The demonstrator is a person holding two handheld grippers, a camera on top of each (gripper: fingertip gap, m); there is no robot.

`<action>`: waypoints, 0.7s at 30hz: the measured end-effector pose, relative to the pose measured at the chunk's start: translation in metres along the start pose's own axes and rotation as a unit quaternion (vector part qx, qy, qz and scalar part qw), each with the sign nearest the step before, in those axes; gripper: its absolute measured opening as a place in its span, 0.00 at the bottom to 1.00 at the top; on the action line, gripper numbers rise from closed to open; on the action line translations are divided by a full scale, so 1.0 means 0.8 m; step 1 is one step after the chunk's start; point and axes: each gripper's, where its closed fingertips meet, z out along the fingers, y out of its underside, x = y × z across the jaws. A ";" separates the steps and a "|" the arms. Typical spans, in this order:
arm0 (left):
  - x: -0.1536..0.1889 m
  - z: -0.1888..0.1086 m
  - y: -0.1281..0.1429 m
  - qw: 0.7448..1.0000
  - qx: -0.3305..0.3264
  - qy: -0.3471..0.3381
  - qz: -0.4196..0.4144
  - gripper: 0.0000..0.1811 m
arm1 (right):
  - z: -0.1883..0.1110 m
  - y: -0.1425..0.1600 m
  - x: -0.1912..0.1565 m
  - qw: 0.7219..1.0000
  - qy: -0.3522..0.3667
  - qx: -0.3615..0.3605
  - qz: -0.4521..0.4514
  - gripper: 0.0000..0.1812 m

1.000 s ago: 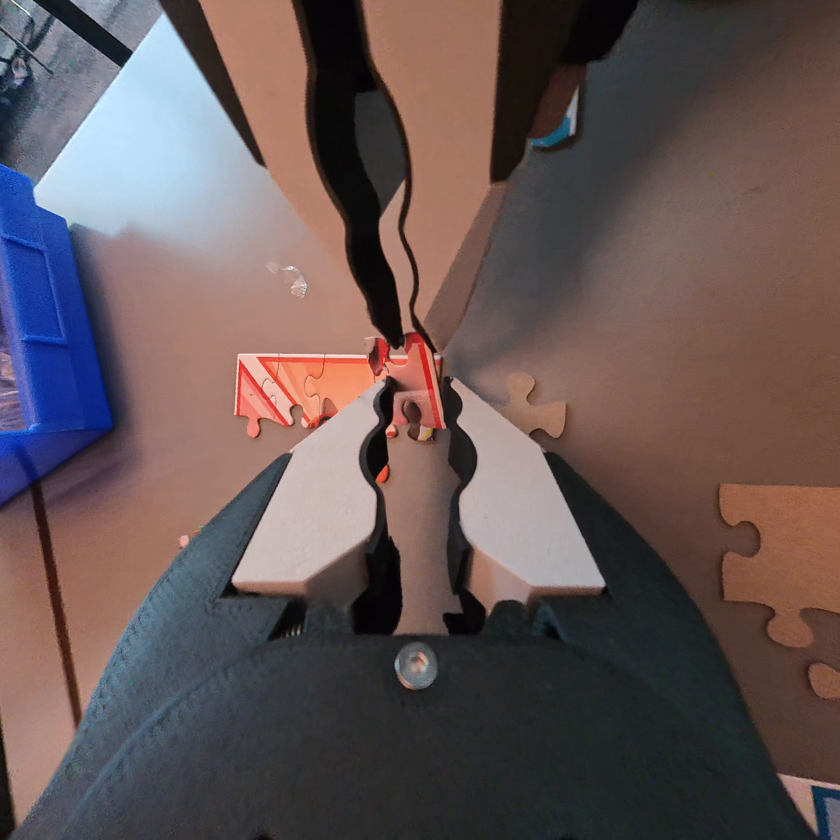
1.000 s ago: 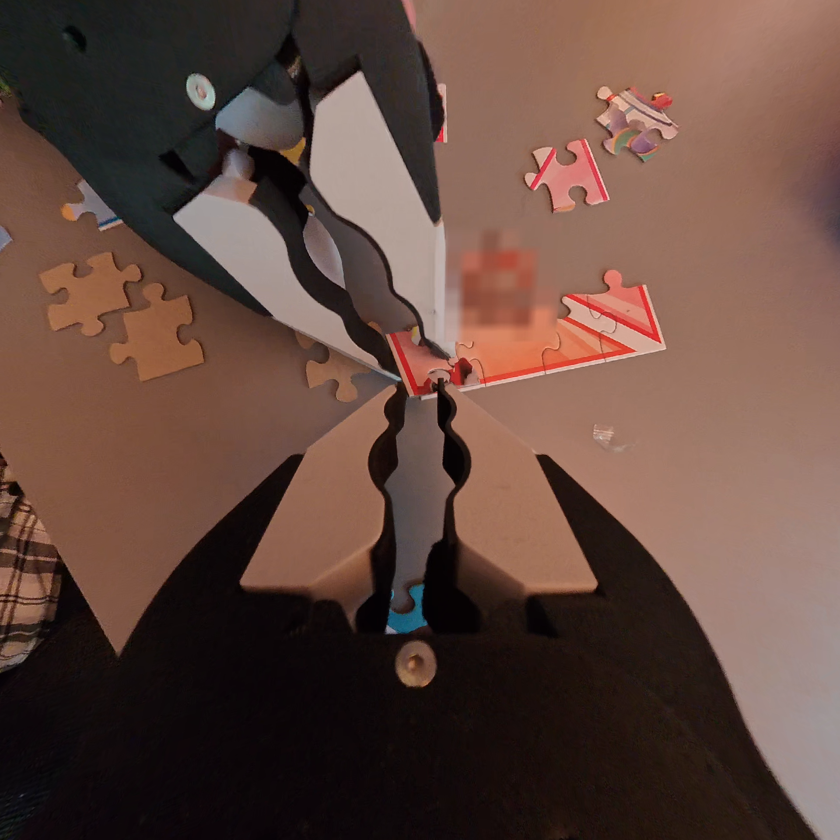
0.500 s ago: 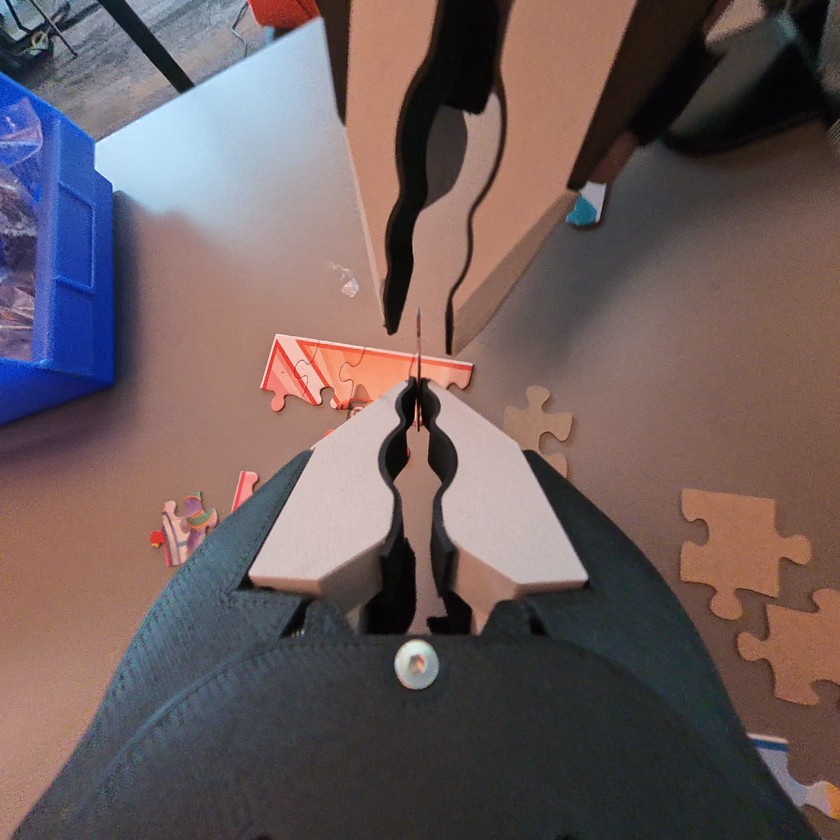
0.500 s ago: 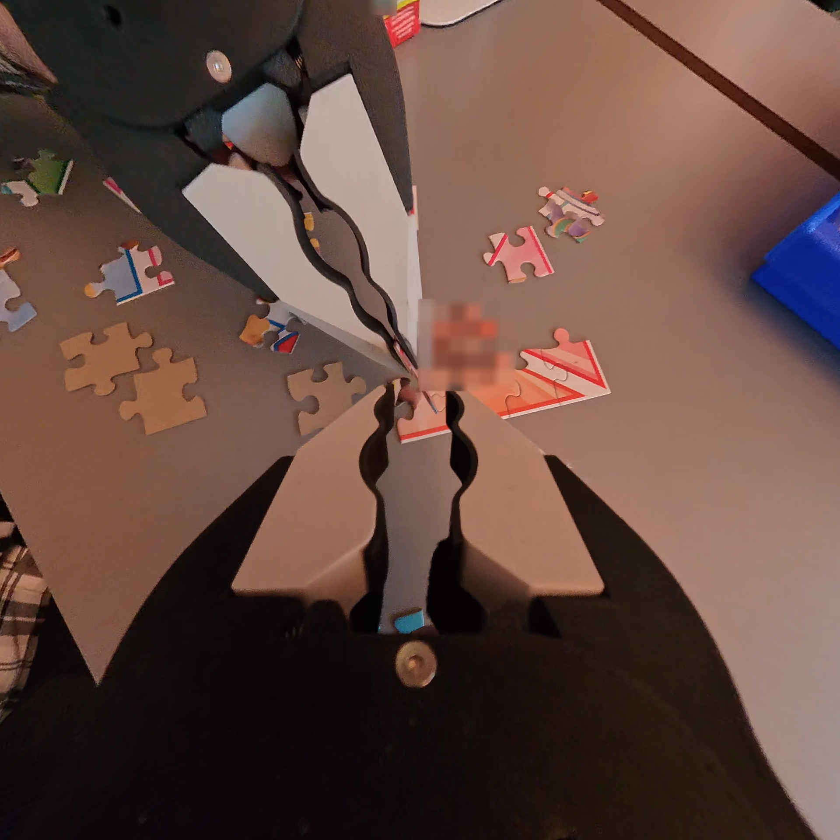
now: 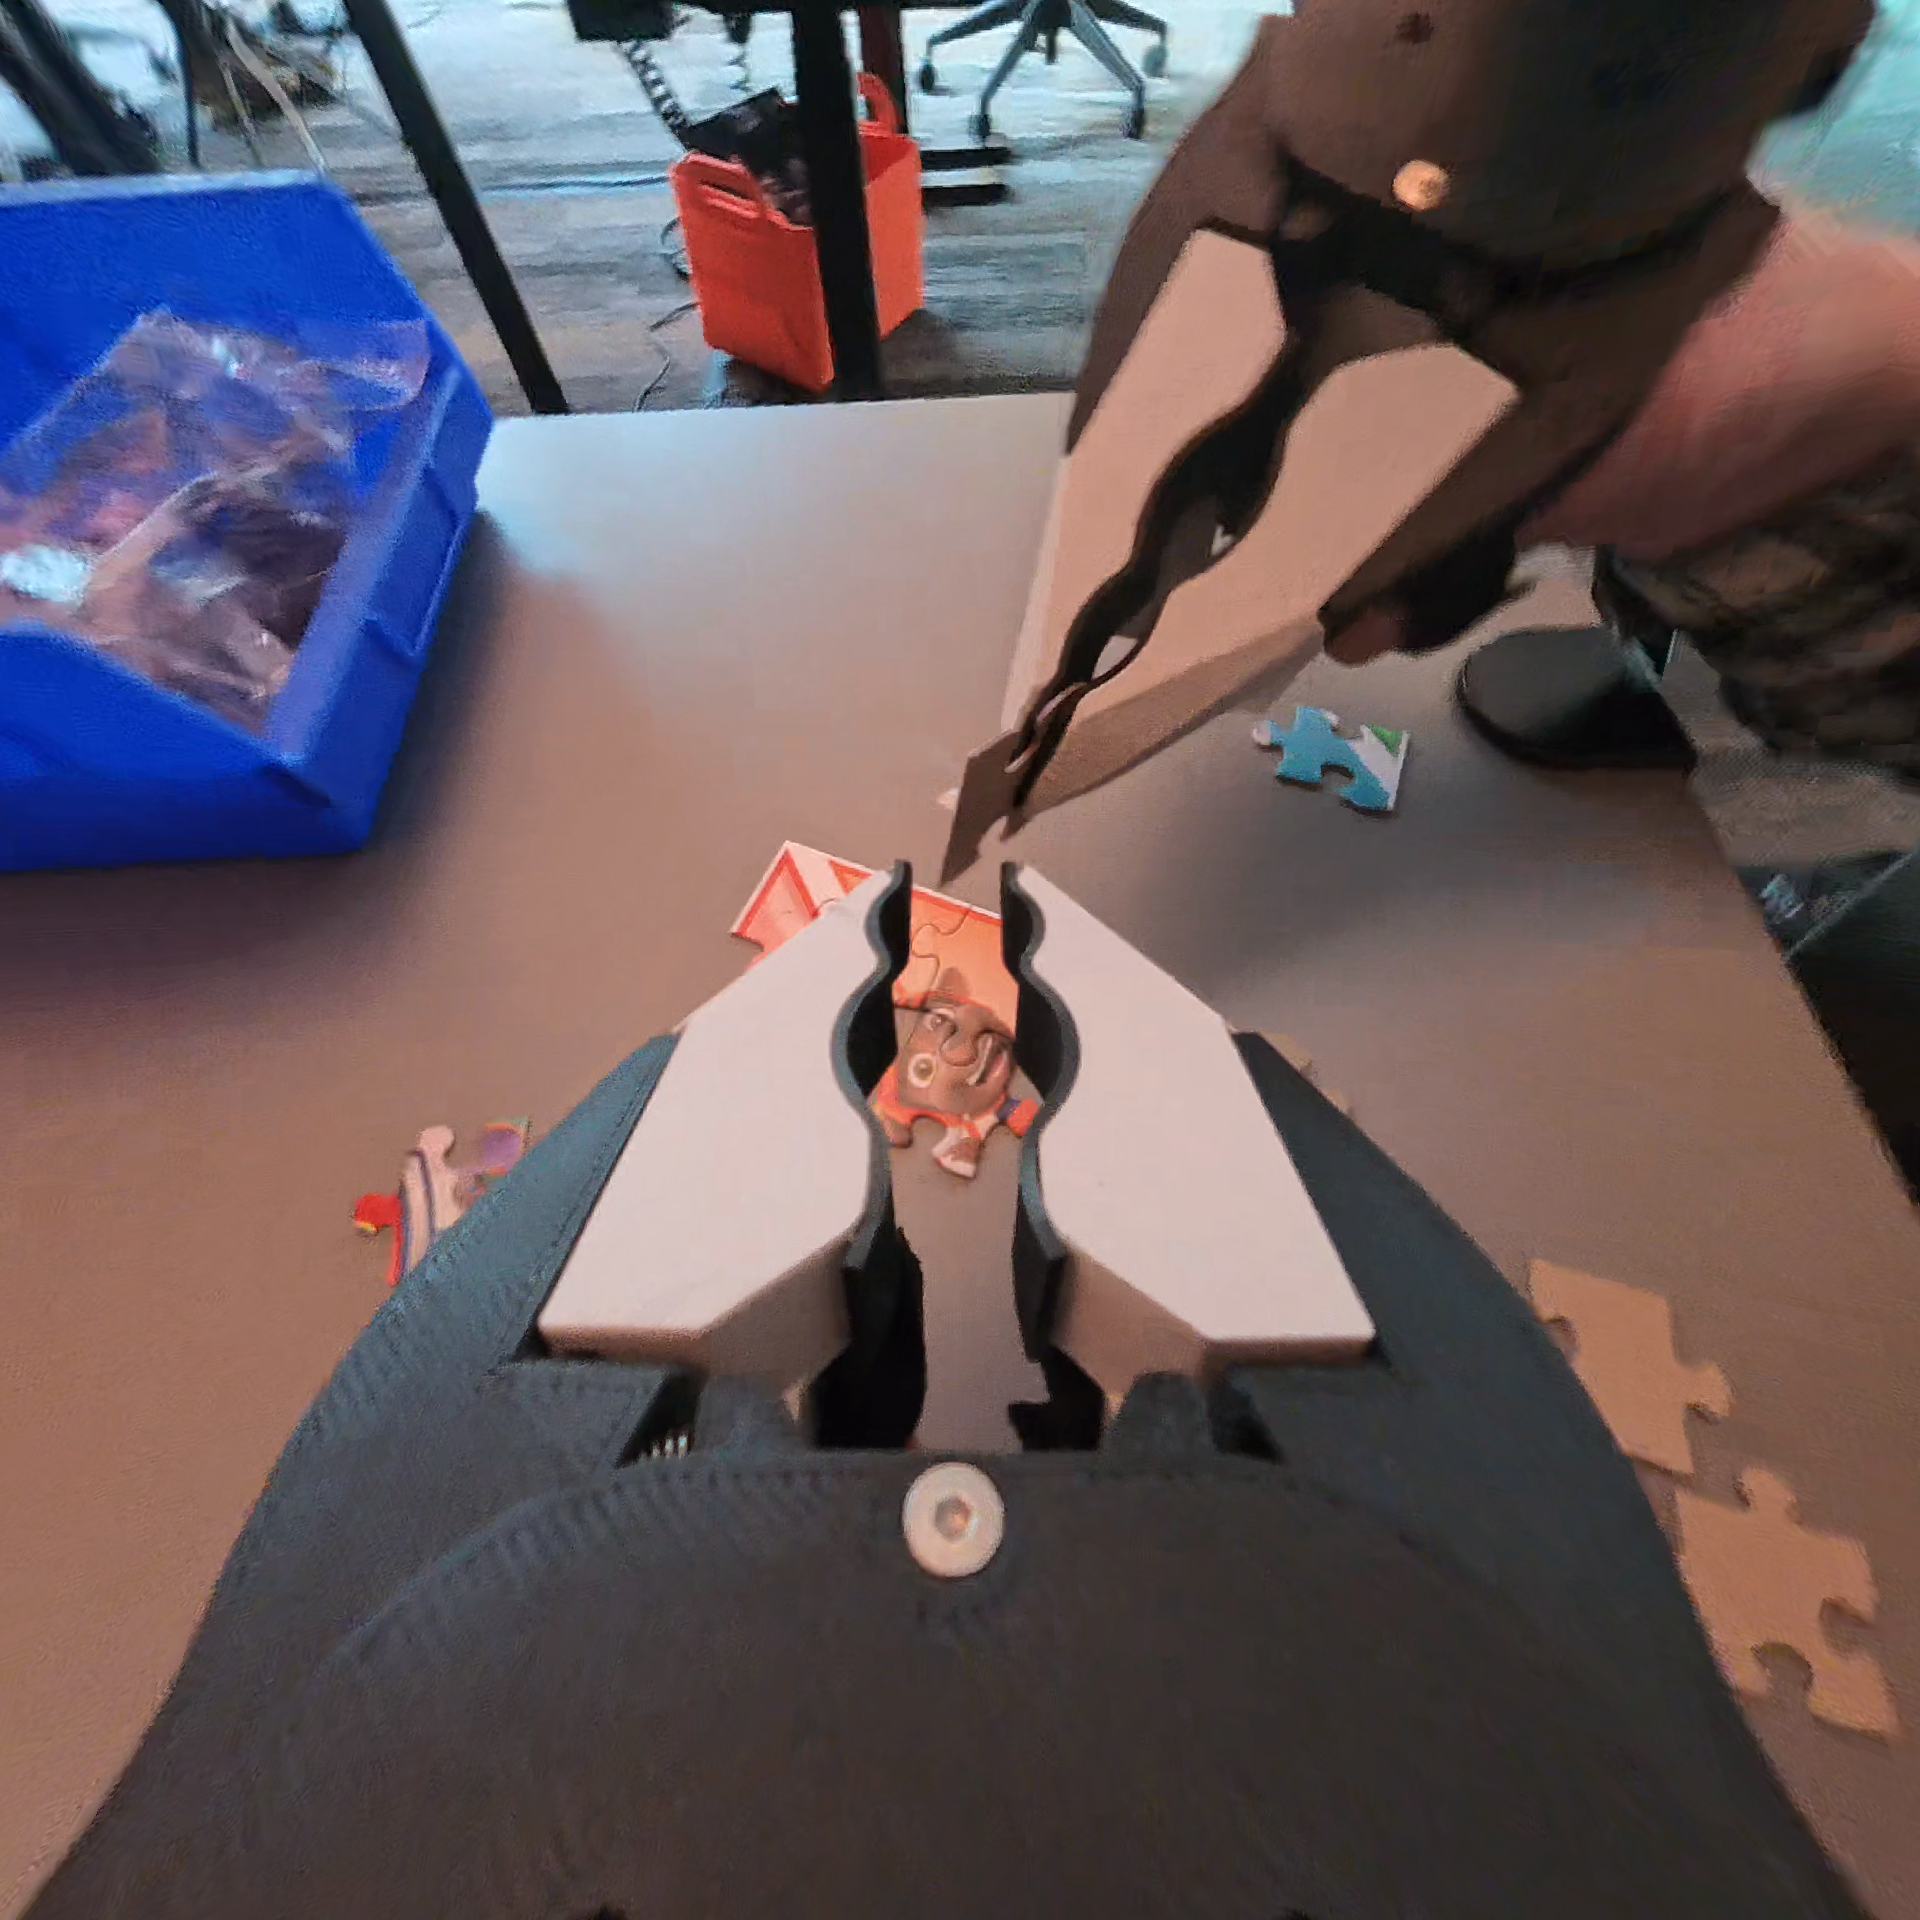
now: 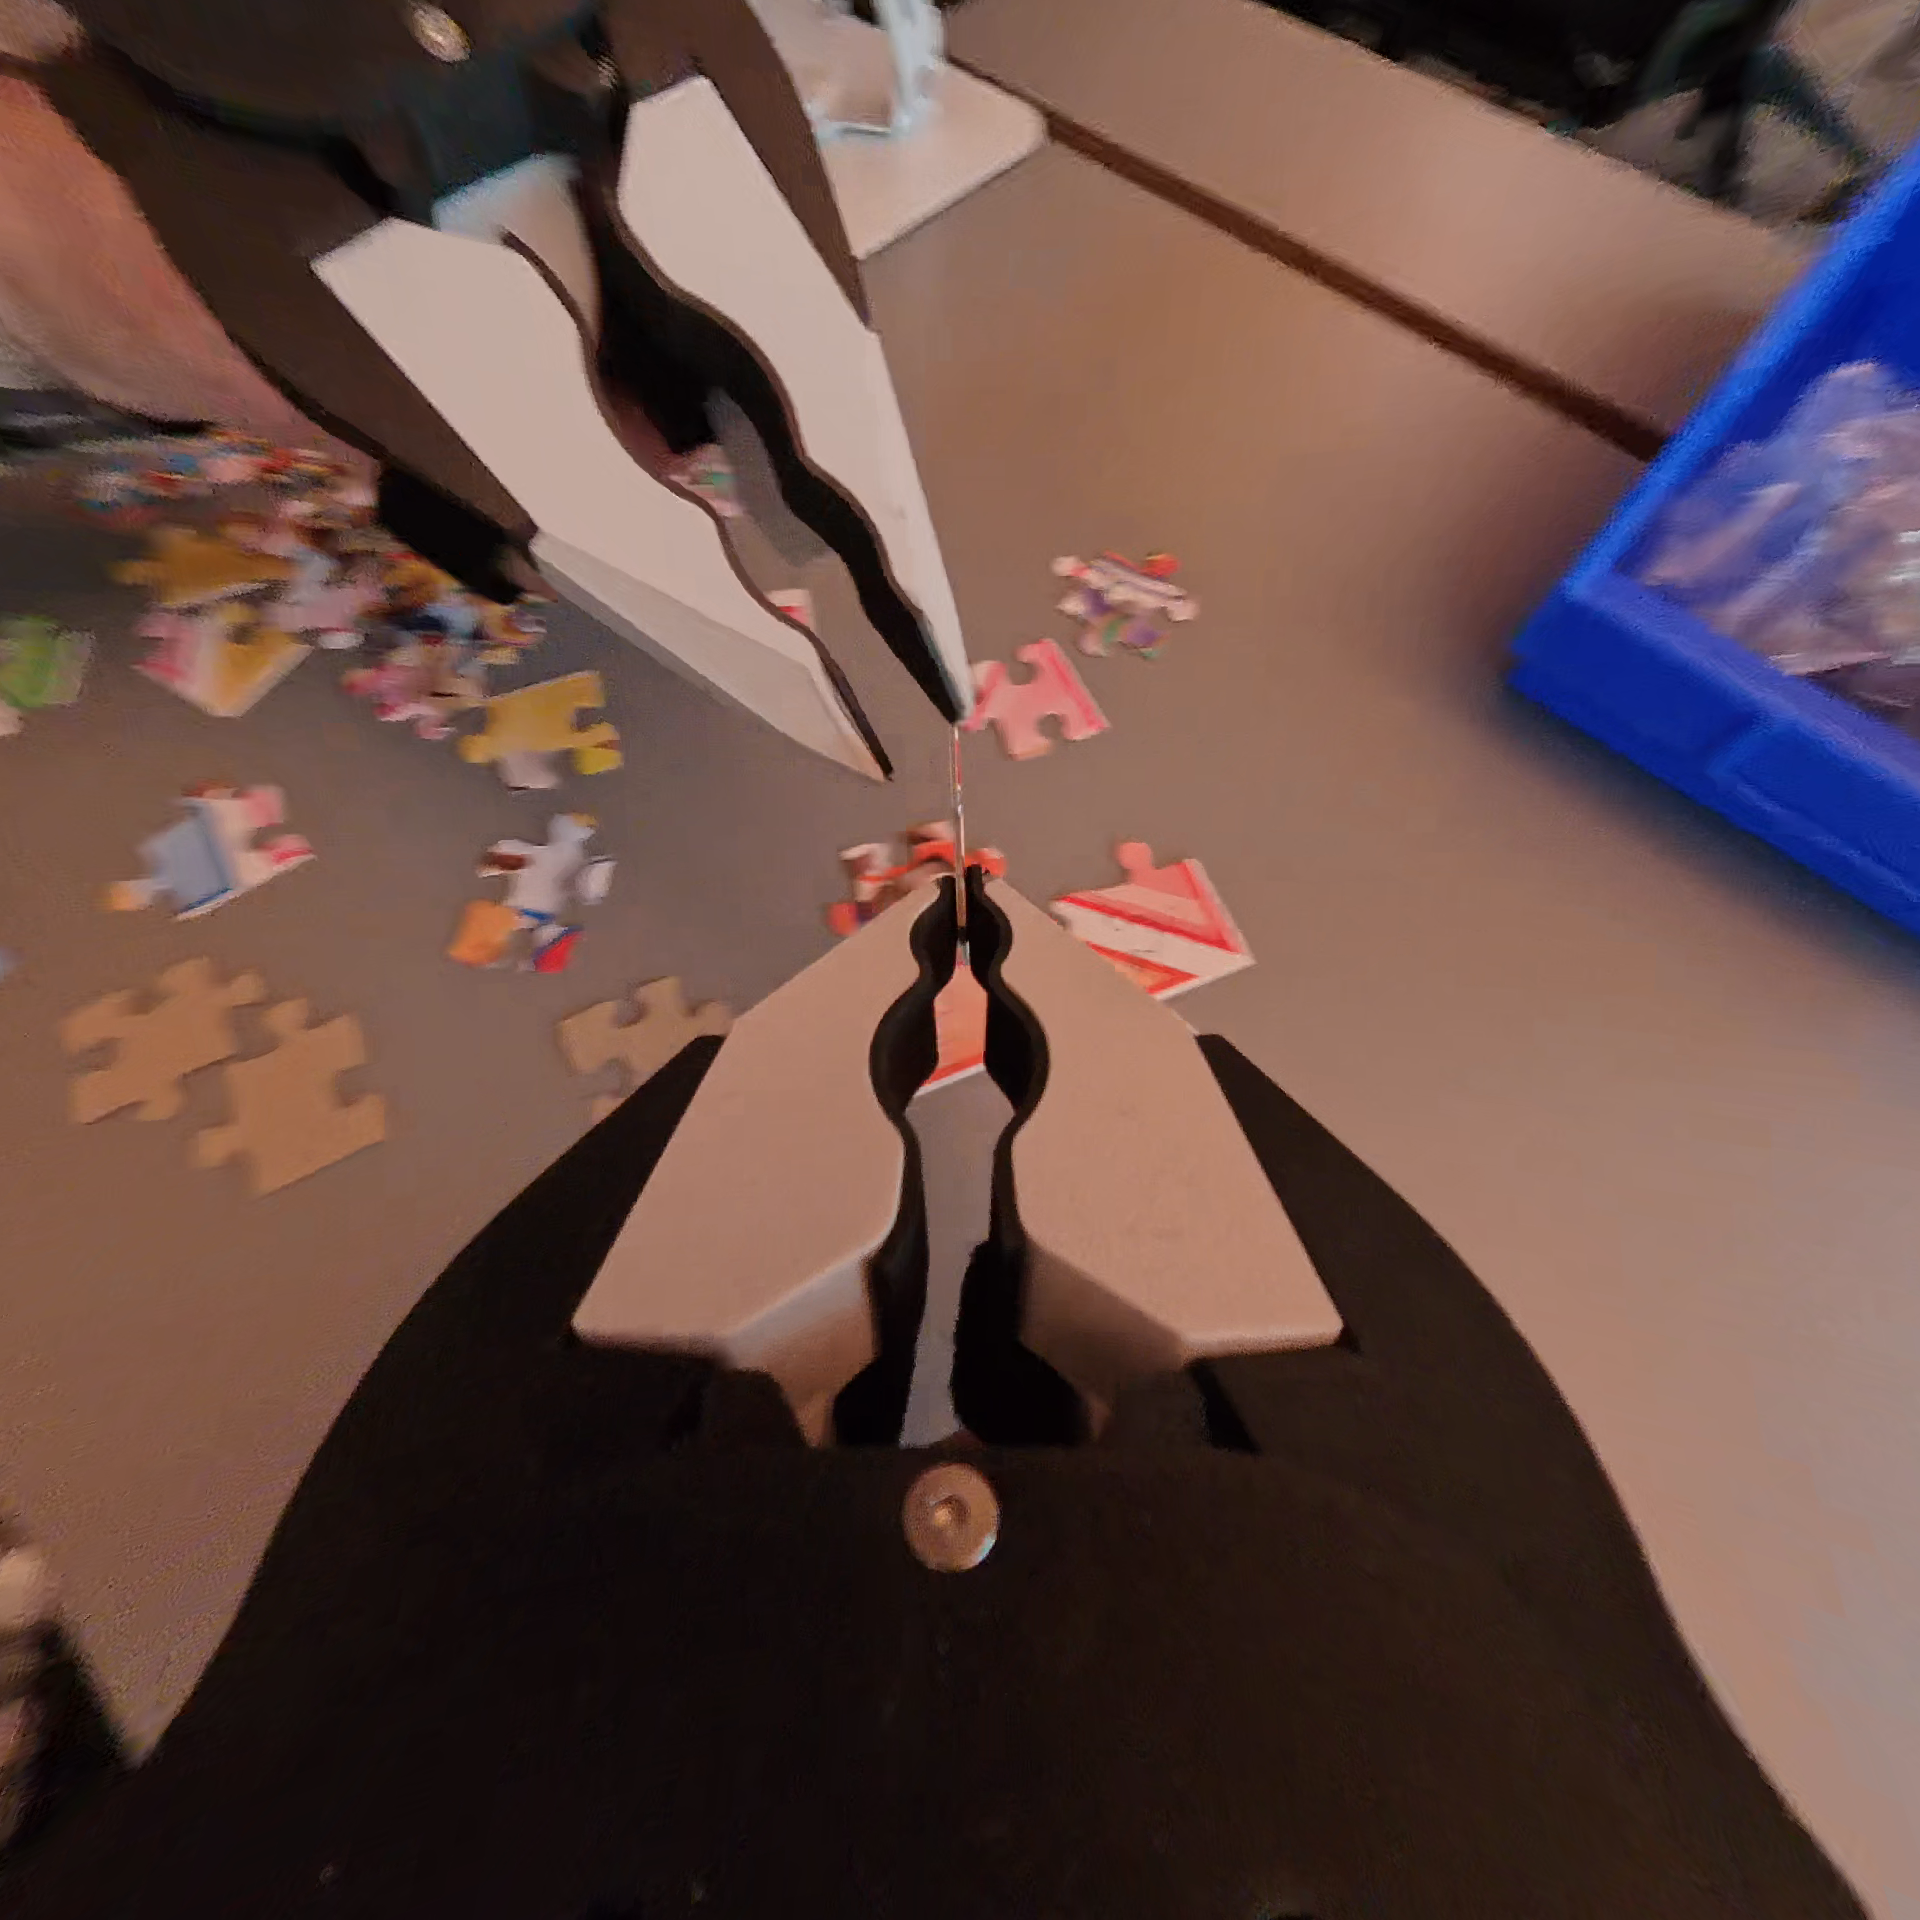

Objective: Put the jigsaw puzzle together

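Observation:
An assembled orange-red strip of puzzle (image 5: 790,894) lies flat on the grey table (image 5: 675,644); it also shows in the right wrist view (image 6: 1153,925). My left gripper (image 5: 954,883) hovers over it, open and empty. My right gripper (image 6: 961,894) is shut on a puzzle piece (image 6: 957,790), held upright and seen edge-on above the strip. In the left wrist view the right gripper (image 5: 987,831) comes in from the upper right, its tips just beyond mine. In the right wrist view the left gripper (image 6: 923,743) reaches in from the upper left, its tips next to the piece's top.
A blue bin (image 5: 208,675) holding plastic bags stands at the table's left, also seen in the right wrist view (image 6: 1714,675). Loose pieces lie around: face-down brown ones (image 6: 229,1081), a pink one (image 6: 1039,701), a blue one (image 5: 1335,753). The table's far edge is close. Both grippers' tips are close together, under 4 cm apart.
The left gripper, shut on the upright piece half a second ago, has opened and let it go. The right gripper has shut on that piece. Both grippers have risen from the table.

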 end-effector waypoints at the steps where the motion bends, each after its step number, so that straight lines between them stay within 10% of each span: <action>1: -0.001 0.001 -0.002 0.999 0.003 0.013 -0.032 0.10 | 0.002 -0.002 0.009 0.999 0.039 -0.007 -0.027 0.00; 14: -0.005 -0.012 -0.046 0.926 0.166 0.124 -0.317 0.09 | -0.006 -0.048 0.029 0.845 0.389 -0.021 -0.367 0.00; 21: -0.025 -0.015 -0.028 0.936 0.148 0.106 -0.302 0.00 | 0.006 -0.040 0.022 0.881 0.325 0.007 -0.344 0.10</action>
